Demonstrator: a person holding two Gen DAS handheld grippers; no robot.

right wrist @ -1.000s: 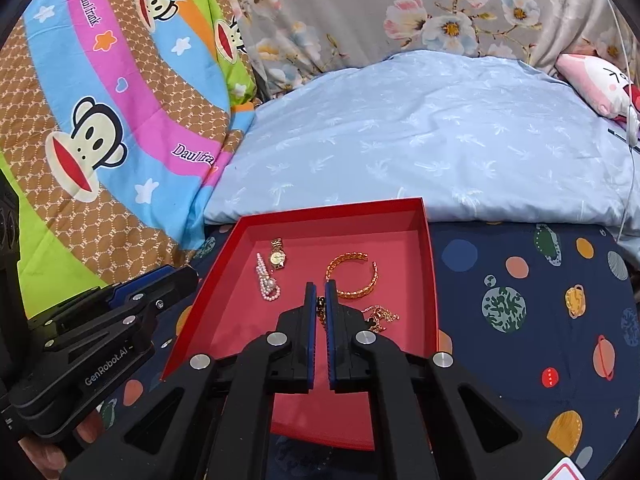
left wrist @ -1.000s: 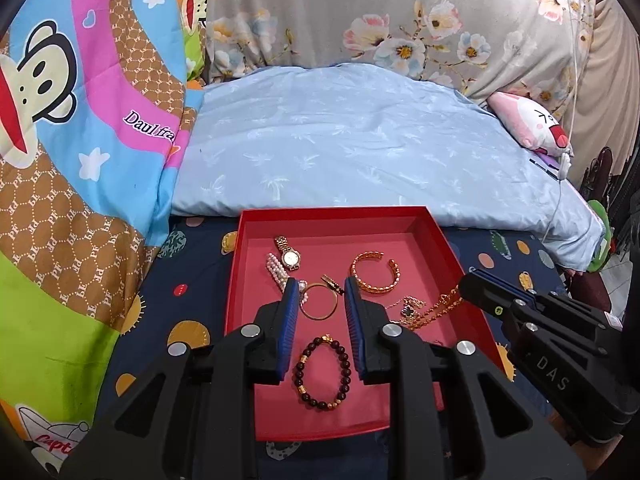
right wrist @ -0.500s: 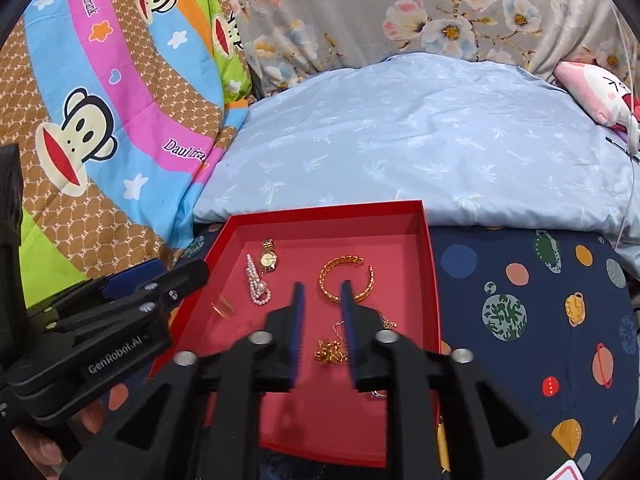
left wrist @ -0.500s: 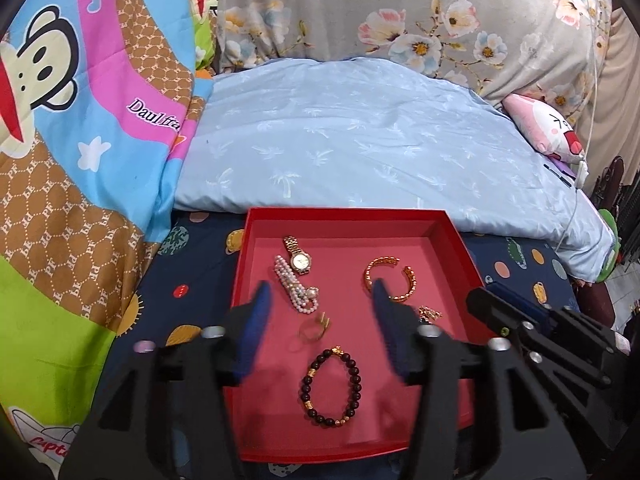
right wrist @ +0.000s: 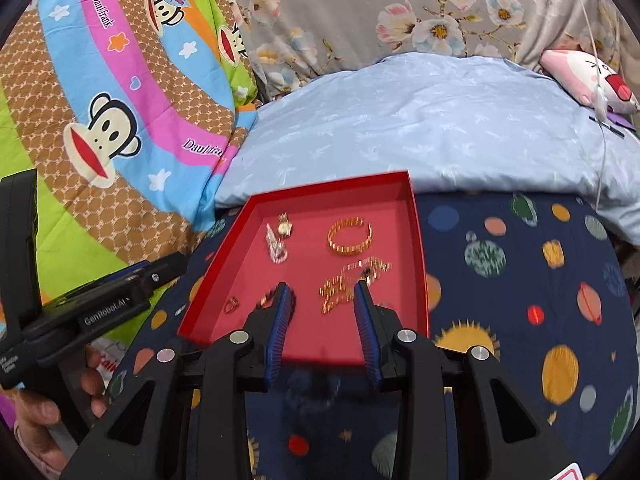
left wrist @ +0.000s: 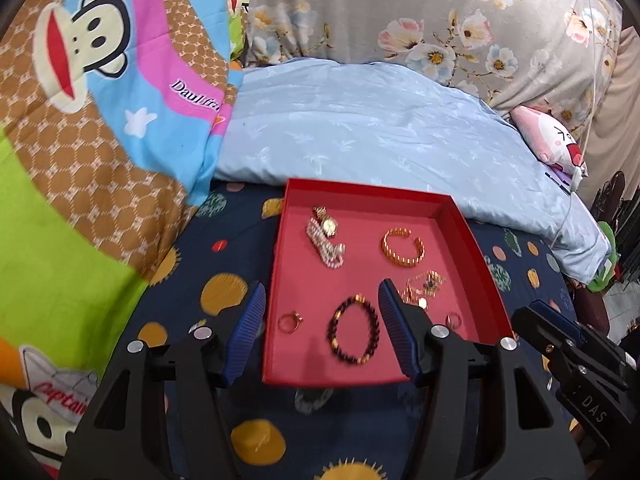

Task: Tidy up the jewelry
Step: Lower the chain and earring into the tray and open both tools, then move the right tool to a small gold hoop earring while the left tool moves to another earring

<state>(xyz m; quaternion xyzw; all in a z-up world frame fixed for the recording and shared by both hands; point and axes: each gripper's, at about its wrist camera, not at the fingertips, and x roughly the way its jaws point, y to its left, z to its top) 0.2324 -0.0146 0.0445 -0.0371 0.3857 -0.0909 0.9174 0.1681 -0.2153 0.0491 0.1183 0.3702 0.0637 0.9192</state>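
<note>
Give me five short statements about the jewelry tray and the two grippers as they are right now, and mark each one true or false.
1. The left gripper is shut on the dark beaded bracelet. False: its jaws stand wide open and the bracelet lies on the floor of the red tray.
2. The right gripper is open and holds nothing. True.
3. The gold cuff bangle lies in the tray. True.
4. The small watch lies outside the tray, on the planet-print sheet. False: it lies inside, near the far left corner, beside the pearl piece.
5. A gold ring lies near the tray's left wall. True.
</note>
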